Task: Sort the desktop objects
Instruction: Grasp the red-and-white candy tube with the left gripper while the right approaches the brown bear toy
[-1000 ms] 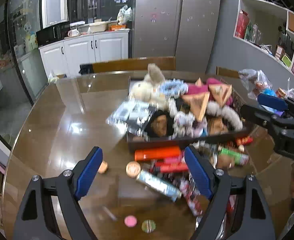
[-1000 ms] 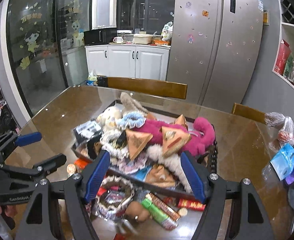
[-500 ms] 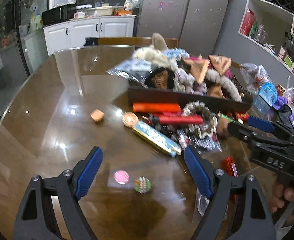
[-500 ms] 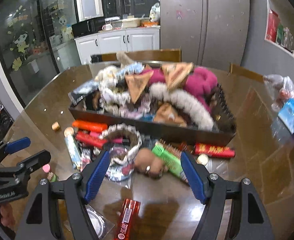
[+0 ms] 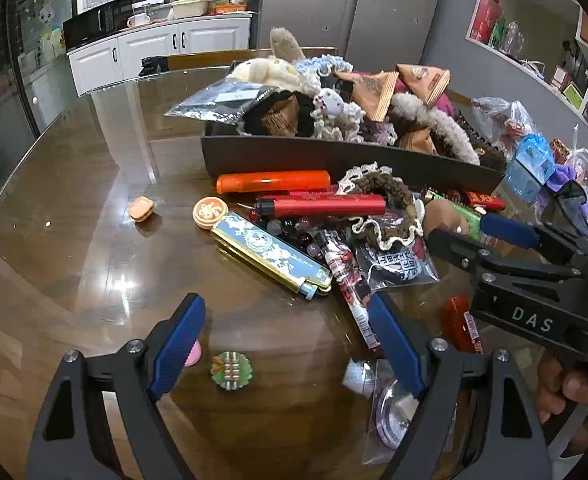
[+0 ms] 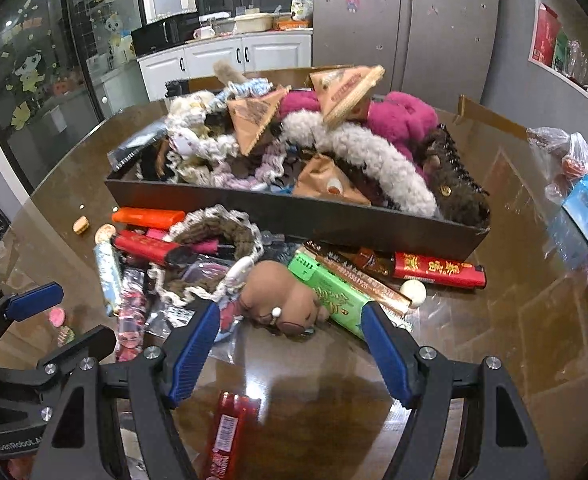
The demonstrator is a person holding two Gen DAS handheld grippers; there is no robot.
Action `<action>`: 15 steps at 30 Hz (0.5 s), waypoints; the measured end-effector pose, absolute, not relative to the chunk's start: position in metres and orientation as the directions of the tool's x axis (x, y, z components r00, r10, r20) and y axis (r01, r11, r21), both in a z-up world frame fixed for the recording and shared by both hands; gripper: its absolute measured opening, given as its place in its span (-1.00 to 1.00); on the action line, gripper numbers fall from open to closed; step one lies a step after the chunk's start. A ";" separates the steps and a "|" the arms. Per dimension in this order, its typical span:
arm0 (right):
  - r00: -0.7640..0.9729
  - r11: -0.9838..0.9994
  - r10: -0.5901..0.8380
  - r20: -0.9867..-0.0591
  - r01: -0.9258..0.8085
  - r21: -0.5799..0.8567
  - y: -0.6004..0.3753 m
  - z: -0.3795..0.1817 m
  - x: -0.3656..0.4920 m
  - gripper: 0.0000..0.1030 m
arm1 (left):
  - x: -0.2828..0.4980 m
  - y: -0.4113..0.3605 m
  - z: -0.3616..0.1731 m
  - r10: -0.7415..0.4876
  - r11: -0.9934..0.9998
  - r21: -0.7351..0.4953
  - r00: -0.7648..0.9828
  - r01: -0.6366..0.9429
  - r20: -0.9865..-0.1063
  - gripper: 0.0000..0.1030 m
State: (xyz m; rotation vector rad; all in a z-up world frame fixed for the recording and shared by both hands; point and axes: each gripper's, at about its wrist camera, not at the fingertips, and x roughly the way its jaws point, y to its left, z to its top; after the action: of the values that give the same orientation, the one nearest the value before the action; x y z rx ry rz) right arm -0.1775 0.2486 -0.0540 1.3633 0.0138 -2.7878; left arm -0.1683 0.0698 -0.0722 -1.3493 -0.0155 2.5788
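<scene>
A dark tray heaped with plush toys, hair bands and snack packets stands on the brown glass table. In front of it lies a clutter: an orange lighter, a red lighter, a blue patterned case, a brown lace hair band, a brown plush toy, a green pack. My left gripper is open and empty, low over the table near a green badge. My right gripper is open and empty, just short of the plush toy.
A red snack stick lies under the right gripper. Plastic bags with blue and purple items sit at the table's right. An orange token and a round orange tin lie left of the clutter. Chairs stand behind the table.
Both grippers have dropped lower and drawn nearer the clutter in front of the tray. Their jaws stay open and empty.
</scene>
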 end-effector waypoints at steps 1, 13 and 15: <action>-0.617 -0.999 -0.027 -0.786 0.039 0.003 0.249 -0.054 -0.177 0.46 | -0.169 0.071 -0.074 0.206 -0.974 -0.113 -0.546 -0.198 -0.812 0.65; -0.643 -0.999 0.008 -0.766 0.029 -0.035 0.241 -0.057 -0.178 0.47 | -0.166 0.090 -0.079 0.193 -0.972 -0.081 -0.553 -0.220 -0.811 0.65; -0.642 -0.998 0.030 -0.766 0.028 -0.063 0.237 -0.059 -0.178 0.47 | -0.164 0.100 -0.081 0.163 -0.970 -0.029 -0.555 -0.242 -0.815 0.65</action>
State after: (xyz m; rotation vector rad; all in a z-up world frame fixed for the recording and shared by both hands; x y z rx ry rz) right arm -0.1783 0.2368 -0.0593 1.3290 0.1078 -2.8462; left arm -0.1639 0.1001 -0.0814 -1.3399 0.1267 2.5810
